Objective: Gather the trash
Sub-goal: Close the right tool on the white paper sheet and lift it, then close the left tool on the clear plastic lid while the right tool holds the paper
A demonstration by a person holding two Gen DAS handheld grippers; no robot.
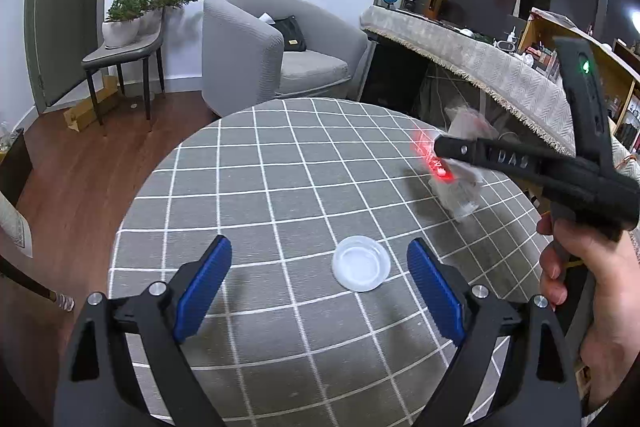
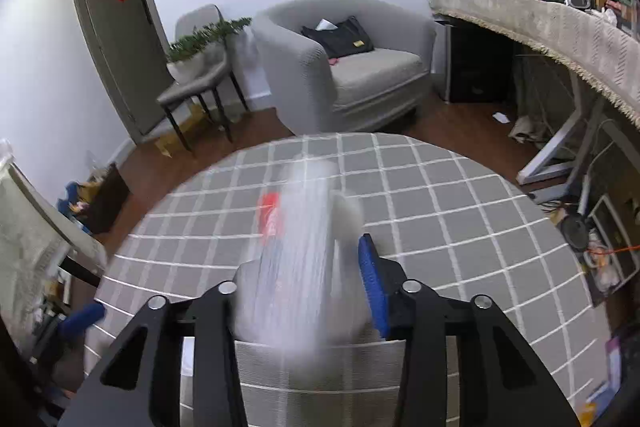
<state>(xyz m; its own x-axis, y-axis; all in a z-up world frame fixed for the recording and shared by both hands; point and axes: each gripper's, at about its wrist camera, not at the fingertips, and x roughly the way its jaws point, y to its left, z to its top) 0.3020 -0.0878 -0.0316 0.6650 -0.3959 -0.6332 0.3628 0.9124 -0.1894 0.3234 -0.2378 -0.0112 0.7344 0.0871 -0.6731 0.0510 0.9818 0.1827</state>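
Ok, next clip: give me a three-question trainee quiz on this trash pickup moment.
1. True or false: the left gripper is clamped on the plastic lid.
2. What is between the right gripper's fingers? A) a clear plastic bottle with a red label B) a paper cup C) a spoon
3. What covers the round table?

Key:
1. False: its jaws stand open, with the lid lying flat on the table between the pads.
2. A, the bottle, blurred in both views.
3. A grey tablecloth with a white grid.
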